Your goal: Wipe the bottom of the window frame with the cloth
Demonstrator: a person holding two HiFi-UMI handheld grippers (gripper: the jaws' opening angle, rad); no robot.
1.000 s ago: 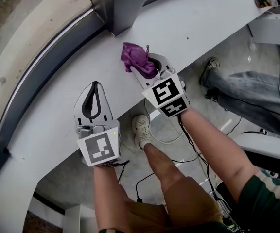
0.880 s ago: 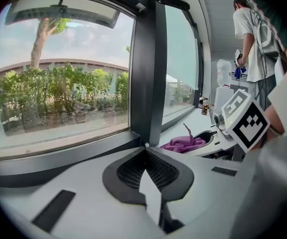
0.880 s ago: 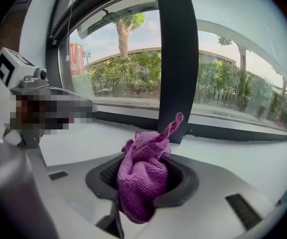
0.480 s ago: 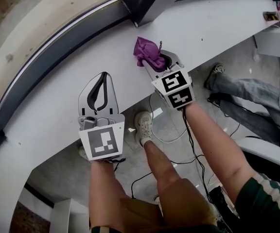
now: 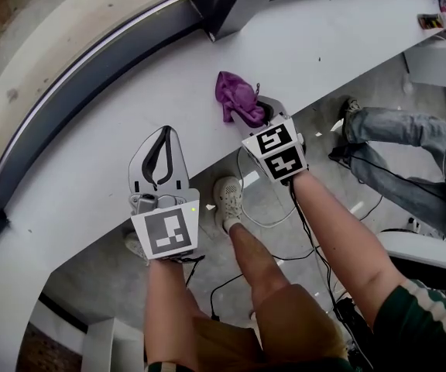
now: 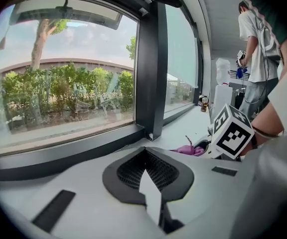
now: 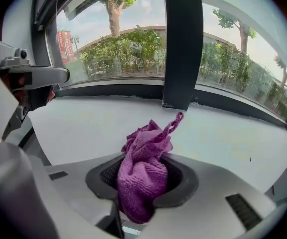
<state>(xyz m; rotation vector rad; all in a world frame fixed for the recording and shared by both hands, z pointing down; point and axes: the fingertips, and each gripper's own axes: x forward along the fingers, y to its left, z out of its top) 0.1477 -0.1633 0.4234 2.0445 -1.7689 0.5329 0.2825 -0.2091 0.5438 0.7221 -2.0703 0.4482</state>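
At the sill (image 5: 91,153), near the window frame (image 5: 91,60): purple cloth (image 5: 235,96).
Right gripper (image 5: 255,113) jaws pinched it for wiping; left gripper (image 5: 162,132) jaws met, empty.

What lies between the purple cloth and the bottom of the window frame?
Only bare white sill; the right gripper view shows it between the cloth and the frame.

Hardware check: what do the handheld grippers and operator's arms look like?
Both the left gripper and right gripper are white shells with black pads, each carrying a black-and-white marker cube. A black cable trails from the right one. Dark green sleeve with pale wavy bands; forearms bare.
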